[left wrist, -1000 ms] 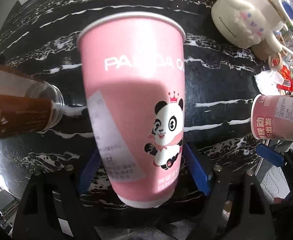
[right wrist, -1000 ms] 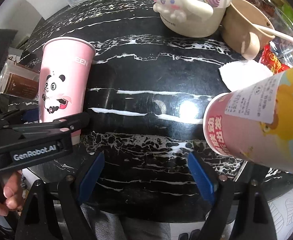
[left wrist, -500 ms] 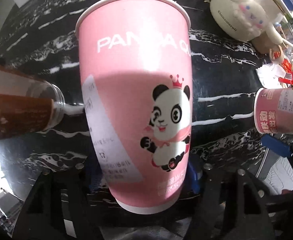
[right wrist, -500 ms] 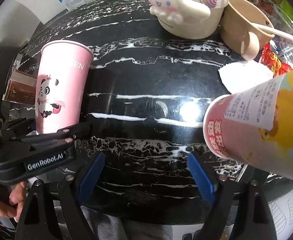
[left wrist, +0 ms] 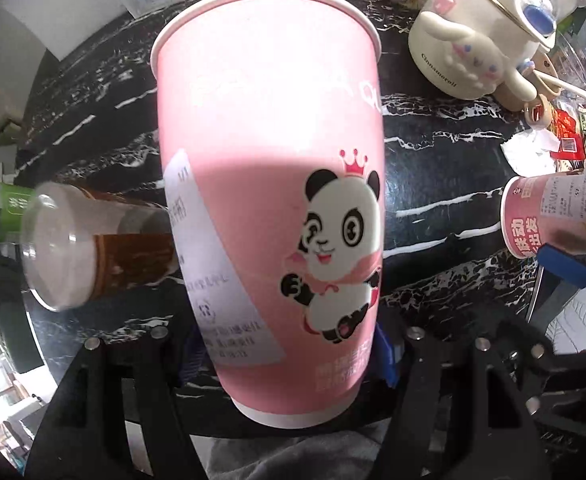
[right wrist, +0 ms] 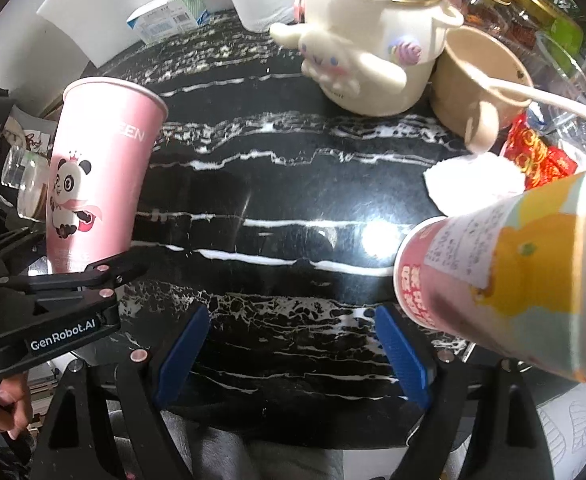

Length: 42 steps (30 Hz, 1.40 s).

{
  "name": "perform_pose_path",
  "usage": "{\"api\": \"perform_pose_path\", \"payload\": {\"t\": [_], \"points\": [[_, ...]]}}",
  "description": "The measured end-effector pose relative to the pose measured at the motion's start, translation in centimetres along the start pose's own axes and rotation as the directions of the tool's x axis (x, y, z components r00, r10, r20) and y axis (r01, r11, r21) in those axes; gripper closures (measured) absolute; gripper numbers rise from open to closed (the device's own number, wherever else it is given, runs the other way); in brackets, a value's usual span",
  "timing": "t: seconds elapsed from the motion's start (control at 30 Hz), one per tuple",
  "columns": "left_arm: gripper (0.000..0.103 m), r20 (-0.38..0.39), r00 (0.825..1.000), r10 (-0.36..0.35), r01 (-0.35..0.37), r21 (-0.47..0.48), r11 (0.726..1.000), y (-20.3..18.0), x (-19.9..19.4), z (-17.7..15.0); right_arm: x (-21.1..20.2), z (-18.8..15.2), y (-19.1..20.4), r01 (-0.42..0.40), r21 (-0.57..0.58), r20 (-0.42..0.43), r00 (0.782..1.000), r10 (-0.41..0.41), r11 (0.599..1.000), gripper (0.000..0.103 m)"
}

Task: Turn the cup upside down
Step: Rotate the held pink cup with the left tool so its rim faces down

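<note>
A tall pink paper cup with a panda print [left wrist: 277,184] stands upright, rim up, and fills the left wrist view. My left gripper [left wrist: 289,354] is shut on its lower part, and its base sits above the table's near edge. The cup also shows in the right wrist view [right wrist: 101,176], with the left gripper's body [right wrist: 53,312] below it. My right gripper [right wrist: 293,348] is open and empty over the table's front edge.
A second pink and yellow cup [right wrist: 505,280] lies on its side at the right. A clear bottle of brown liquid [left wrist: 93,244] lies left of the panda cup. A white character kettle [right wrist: 365,56], a beige mug [right wrist: 485,84] and snack packets crowd the black marble table [right wrist: 277,184].
My left gripper has closed on the panda cup and lifted it, tilting it slightly. The right gripper has risen a little and stays open.
</note>
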<state>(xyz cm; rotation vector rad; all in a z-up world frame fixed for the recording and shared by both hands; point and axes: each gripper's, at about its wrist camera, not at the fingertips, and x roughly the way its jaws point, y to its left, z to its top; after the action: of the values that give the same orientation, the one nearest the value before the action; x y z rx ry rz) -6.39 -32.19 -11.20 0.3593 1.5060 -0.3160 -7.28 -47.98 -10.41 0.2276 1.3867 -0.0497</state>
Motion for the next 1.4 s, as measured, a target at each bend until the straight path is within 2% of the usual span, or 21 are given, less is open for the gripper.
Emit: {"api": "perform_pose_path", "payload": {"t": [0.4, 0.53, 0.7, 0.83, 0.9, 0.93, 0.97, 1.07, 1.13, 1.17, 1.27, 1.4], "points": [[0.039, -0.007, 1.000, 0.029, -0.028, 0.046, 0.999, 1.4, -2.9, 1.1, -2.7, 2.7, 1.3, -0.046, -0.007, 0.113, 0.992, 0.047, 0.999, 0.018], [0.042, 0.033, 0.999, 0.014, -0.017, 0.069, 0.997, 1.4, -3.2, 1.4, -3.2, 3.7, 1.9, -0.085, -0.001, 0.145, 0.986, 0.084, 0.996, 0.018], [0.043, 0.061, 0.998, -0.004, 0.000, 0.066, 0.998, 1.2, -3.3, 2.1, -3.4, 4.0, 2.1, -0.088, 0.007, 0.154, 0.984, 0.086, 0.996, 0.018], [0.045, 0.117, 0.993, 0.001, -0.009, 0.065, 0.998, 1.1, -4.0, 2.4, -3.5, 3.7, 1.8, -0.088, 0.021, 0.152, 0.985, 0.084, 0.996, 0.018], [0.048, 0.138, 0.990, 0.005, -0.013, 0.059, 0.998, 1.3, -4.3, 2.7, -3.4, 3.6, 1.8, -0.086, 0.021, 0.149, 0.985, 0.082, 0.996, 0.018], [0.064, 0.148, 0.989, 0.009, -0.017, 0.053, 0.998, 1.4, -4.5, 2.9, -3.3, 3.6, 1.9, -0.083, 0.020, 0.149, 0.986, 0.079, 0.996, 0.018], [0.089, 0.149, 0.989, 0.015, -0.022, 0.046, 0.999, 1.6, -4.6, 3.1, -3.3, 3.6, 1.9, -0.082, 0.018, 0.148, 0.986, 0.079, 0.996, 0.018], [0.089, 0.146, 0.989, -0.008, 0.002, 0.038, 0.999, 1.9, -4.3, 3.7, -3.1, 3.8, 2.2, -0.081, 0.013, 0.150, 0.986, 0.078, 0.997, 0.018], [0.090, 0.190, 0.982, 0.023, -0.034, 0.058, 0.998, 1.7, -3.9, 3.5, -2.9, 4.0, 2.4, -0.082, 0.009, 0.149, 0.986, 0.080, 0.997, 0.018], [0.090, 0.188, 0.982, 0.024, -0.037, 0.066, 0.997, 1.6, -3.5, 3.3, -2.8, 4.0, 2.5, -0.083, 0.006, 0.148, 0.986, 0.081, 0.997, 0.018], [0.090, 0.143, 0.989, -0.037, 0.038, 0.000, 0.999, 2.3, -2.3, 3.2, -2.4, 4.1, 2.7, -0.072, 0.005, 0.139, 0.988, 0.071, 0.997, 0.018], [0.088, 0.160, 0.987, -0.019, 0.022, -0.023, 0.999, 3.0, -2.0, 3.3, -2.1, 4.0, 2.5, -0.065, 0.005, 0.129, 0.990, 0.063, 0.998, 0.018]]}}
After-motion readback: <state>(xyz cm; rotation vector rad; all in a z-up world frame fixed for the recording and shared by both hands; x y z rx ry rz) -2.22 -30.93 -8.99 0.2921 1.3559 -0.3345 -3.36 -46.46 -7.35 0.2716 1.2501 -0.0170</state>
